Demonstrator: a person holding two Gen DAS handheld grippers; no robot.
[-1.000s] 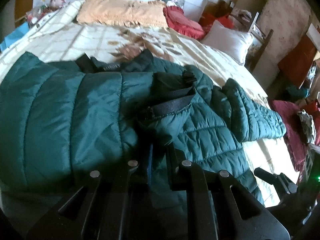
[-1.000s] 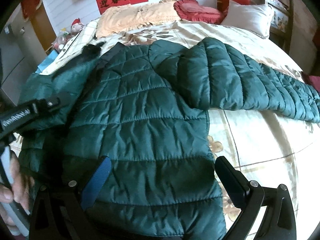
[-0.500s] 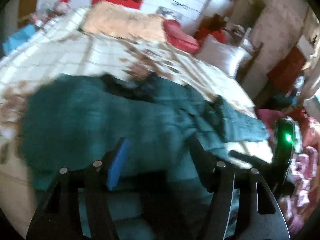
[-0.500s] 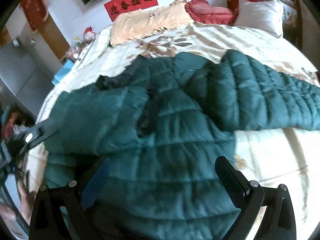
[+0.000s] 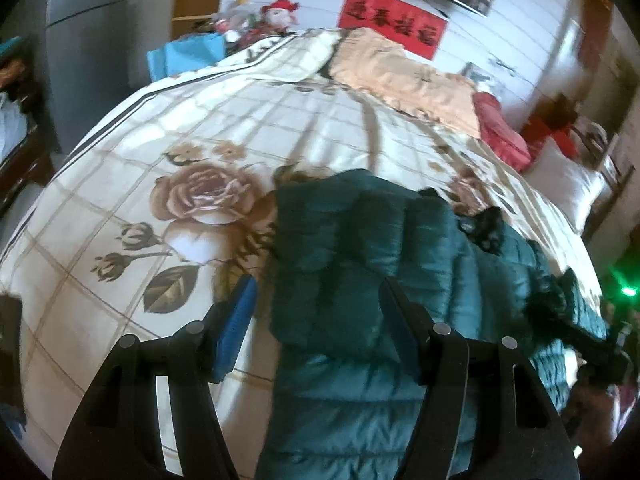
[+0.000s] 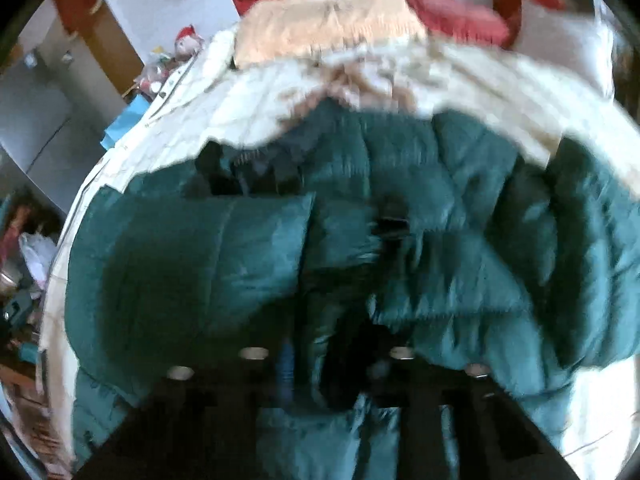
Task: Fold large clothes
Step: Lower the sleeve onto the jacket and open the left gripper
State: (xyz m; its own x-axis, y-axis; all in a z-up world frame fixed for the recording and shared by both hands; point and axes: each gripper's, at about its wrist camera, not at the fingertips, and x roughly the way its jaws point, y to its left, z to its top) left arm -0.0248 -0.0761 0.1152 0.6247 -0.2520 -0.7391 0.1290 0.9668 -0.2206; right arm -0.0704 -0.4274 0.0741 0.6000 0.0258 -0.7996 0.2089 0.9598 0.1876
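Because the puffy green jacket [image 5: 360,248] spread on the bed [image 5: 168,184] ahead looks light, soft and slippery, my right claw [image 6: 332,364] pinches a thick fold while my left claw [image 5: 316,320] gapes empty over its edge.

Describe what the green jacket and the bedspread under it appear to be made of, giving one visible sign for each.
Green jacket: probably a thin synthetic shell, nylon or polyester, over padding; the sign is its slight sheen and stitched, puffy quilted bands. Bedspread: looks like matte woven cloth, perhaps cotton, printed with brown roses and a grid; it shows no gloss, though the fibre cannot be confirmed.
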